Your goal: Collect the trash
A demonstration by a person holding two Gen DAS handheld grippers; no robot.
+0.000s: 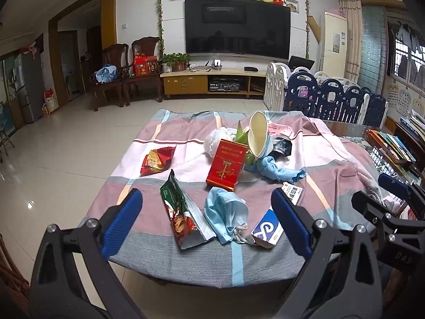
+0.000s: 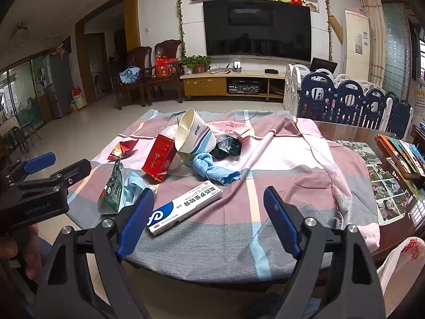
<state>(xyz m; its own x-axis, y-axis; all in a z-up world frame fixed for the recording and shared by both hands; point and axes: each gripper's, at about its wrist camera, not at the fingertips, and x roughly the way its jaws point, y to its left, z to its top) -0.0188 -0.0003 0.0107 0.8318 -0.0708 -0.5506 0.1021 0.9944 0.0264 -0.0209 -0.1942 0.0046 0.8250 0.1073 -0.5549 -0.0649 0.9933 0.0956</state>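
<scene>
Trash lies on a checked cloth [image 1: 186,255] over the table. In the left wrist view I see a green snack bag [image 1: 183,212], a blue face mask [image 1: 225,212], a red box [image 1: 225,166], a red wrapper [image 1: 156,160], a white paper cup [image 1: 257,135], a blue rag [image 1: 279,170] and a white-blue medicine box [image 1: 265,230]. My left gripper [image 1: 207,202] is open above the near edge, over the snack bag and mask. My right gripper [image 2: 209,199] is open and empty, just above the medicine box [image 2: 186,207]. The cup [image 2: 194,133] and red box [image 2: 159,158] lie further back.
Books [image 2: 401,156] and photos [image 2: 385,188] lie at the table's right side. A white plastic bag [image 2: 401,263] hangs at the lower right. A playpen fence [image 2: 353,101] stands behind the table; chairs [image 1: 124,74] and a TV cabinet [image 1: 212,82] are at the far wall.
</scene>
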